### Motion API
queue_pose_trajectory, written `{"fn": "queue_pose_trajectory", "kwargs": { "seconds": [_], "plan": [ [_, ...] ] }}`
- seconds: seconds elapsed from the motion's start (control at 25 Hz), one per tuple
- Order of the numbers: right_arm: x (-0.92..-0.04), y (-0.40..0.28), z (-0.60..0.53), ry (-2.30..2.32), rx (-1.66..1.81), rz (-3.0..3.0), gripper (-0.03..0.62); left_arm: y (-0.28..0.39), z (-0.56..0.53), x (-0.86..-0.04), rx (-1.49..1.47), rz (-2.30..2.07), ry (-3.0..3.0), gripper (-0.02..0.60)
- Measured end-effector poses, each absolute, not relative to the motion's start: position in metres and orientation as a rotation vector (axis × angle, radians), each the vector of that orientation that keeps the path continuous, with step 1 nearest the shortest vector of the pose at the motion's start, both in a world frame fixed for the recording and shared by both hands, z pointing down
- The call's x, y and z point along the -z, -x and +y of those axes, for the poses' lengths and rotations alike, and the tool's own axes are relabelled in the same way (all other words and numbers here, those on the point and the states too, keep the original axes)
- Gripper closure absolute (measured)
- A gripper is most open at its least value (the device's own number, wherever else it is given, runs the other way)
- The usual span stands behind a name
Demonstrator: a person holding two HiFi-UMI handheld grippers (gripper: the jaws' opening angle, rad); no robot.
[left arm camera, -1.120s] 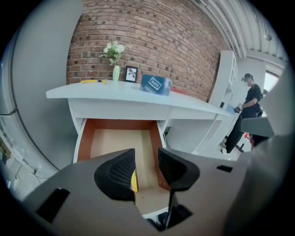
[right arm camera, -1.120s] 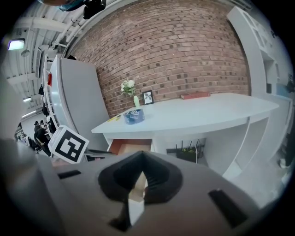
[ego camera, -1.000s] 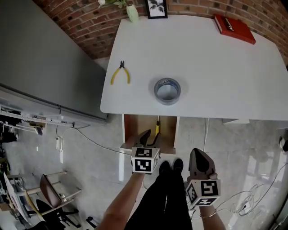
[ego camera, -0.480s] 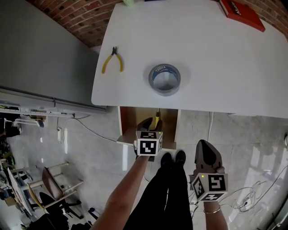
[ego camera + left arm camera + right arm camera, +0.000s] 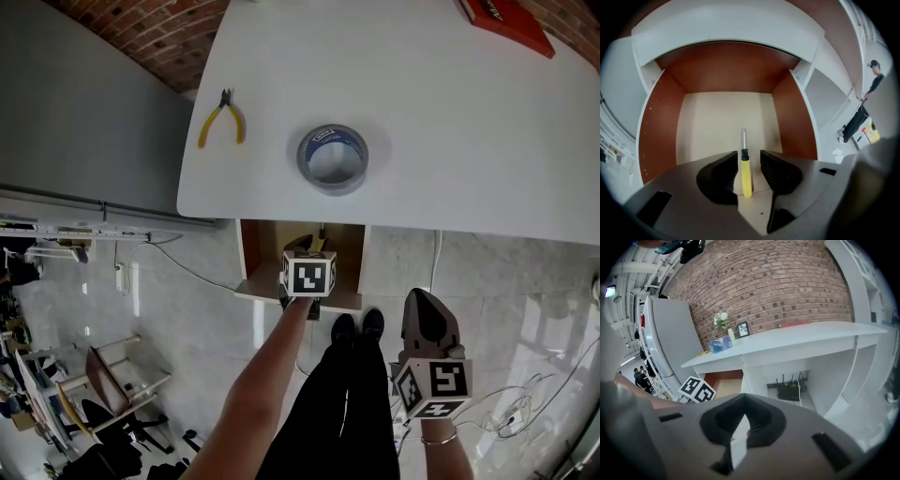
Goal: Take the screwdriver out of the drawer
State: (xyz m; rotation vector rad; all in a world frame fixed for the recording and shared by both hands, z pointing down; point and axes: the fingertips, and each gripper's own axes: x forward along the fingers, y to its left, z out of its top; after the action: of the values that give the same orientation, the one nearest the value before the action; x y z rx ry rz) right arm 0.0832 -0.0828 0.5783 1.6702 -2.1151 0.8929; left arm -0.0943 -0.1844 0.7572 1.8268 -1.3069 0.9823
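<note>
The screwdriver, with a yellow handle and a thin metal shaft, lies on the pale floor of the open drawer, tip pointing to the back. My left gripper is open and straddles the handle, with a small gap on each side. In the head view the left gripper reaches into the drawer under the white table, and a bit of the yellow screwdriver shows beside it. My right gripper hangs shut and empty by the person's right side, its pads meeting in the right gripper view.
On the white table lie a roll of grey tape, yellow-handled pliers and a red book. The person's legs and shoes stand just in front of the drawer. A grey cabinet stands left.
My left gripper has moved forward into the drawer, up to the screwdriver's handle. The right gripper has stayed low at the side, still shut.
</note>
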Motion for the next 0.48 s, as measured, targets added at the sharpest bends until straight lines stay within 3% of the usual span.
{"fn": "queue_pose_trajectory", "kwargs": {
  "seconds": [0.48],
  "plan": [
    [-0.585, -0.072, -0.087, -1.649, -0.862, -2.142, 0.592, 0.094, -0.193, -0.782, -1.054, -1.279, -1.768, 0.431]
  ]
}}
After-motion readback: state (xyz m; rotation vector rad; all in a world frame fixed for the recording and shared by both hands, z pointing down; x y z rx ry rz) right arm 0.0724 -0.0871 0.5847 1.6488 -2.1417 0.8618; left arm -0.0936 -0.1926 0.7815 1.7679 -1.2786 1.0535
